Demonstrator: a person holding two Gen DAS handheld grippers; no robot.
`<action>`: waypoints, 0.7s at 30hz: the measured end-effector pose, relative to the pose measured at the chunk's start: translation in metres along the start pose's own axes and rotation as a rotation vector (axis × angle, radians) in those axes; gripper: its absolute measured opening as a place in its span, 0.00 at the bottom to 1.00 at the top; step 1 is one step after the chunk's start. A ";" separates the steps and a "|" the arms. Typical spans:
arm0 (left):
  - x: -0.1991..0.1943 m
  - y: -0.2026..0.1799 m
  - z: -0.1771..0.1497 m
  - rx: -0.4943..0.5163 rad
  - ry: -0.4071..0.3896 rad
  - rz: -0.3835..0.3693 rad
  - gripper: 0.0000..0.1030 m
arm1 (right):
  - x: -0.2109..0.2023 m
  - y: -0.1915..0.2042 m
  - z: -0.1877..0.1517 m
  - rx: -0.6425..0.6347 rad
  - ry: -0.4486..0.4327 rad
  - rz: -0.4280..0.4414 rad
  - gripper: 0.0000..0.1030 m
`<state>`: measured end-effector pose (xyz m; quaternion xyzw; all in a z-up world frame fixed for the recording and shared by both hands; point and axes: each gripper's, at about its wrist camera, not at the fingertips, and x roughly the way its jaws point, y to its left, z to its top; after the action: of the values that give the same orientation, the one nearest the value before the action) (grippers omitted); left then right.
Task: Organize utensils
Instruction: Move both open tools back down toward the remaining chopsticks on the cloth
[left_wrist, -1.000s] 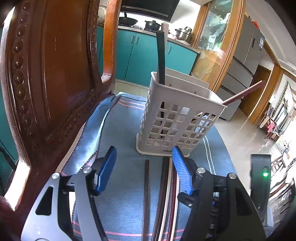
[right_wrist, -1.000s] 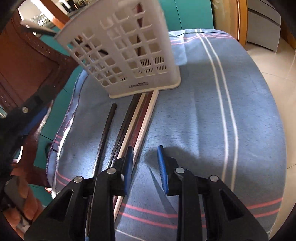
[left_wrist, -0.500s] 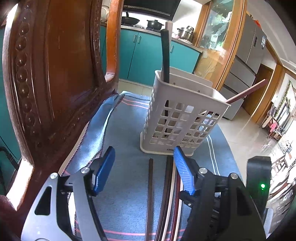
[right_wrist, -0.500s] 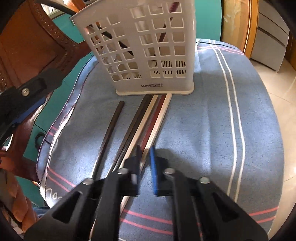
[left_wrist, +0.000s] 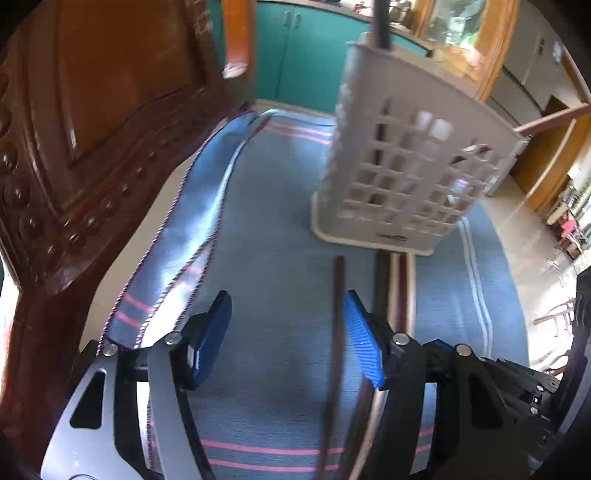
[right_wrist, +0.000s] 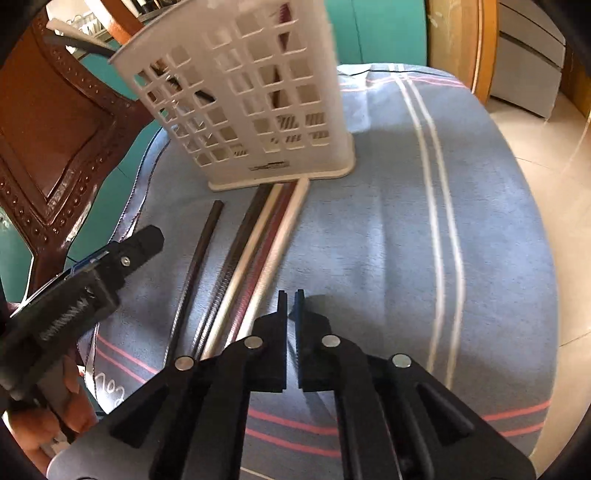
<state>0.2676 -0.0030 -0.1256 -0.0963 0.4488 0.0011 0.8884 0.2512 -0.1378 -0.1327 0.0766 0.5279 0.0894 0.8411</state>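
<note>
Five chopsticks (right_wrist: 258, 240) lie at eleven o'clock of the closed, empty right hand-held gripper (right_wrist: 291, 295); left hand-held gripper (left_wrist: 286, 317) closing, nothing gripped.

No legible text anywhere

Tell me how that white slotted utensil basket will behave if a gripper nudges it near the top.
The white basket looks tall over a small base, so a push near its rim would probably tip it rather than slide it. Its thin lattice plastic suggests that it is light. The blue cloth beneath may grip the base, adding to that tendency. The chopsticks leaning inside could shift its balance.
</note>
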 end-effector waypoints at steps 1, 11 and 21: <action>0.001 0.003 0.000 -0.008 0.003 0.009 0.61 | 0.002 0.005 0.001 -0.016 -0.003 -0.008 0.05; 0.011 0.011 0.002 -0.042 0.007 0.060 0.61 | 0.009 0.009 0.015 0.014 0.008 0.018 0.22; 0.011 0.015 0.004 -0.061 0.005 0.077 0.61 | 0.023 0.042 0.010 -0.092 -0.015 -0.067 0.38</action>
<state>0.2764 0.0118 -0.1350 -0.1058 0.4540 0.0489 0.8834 0.2672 -0.0917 -0.1394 0.0209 0.5191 0.0846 0.8503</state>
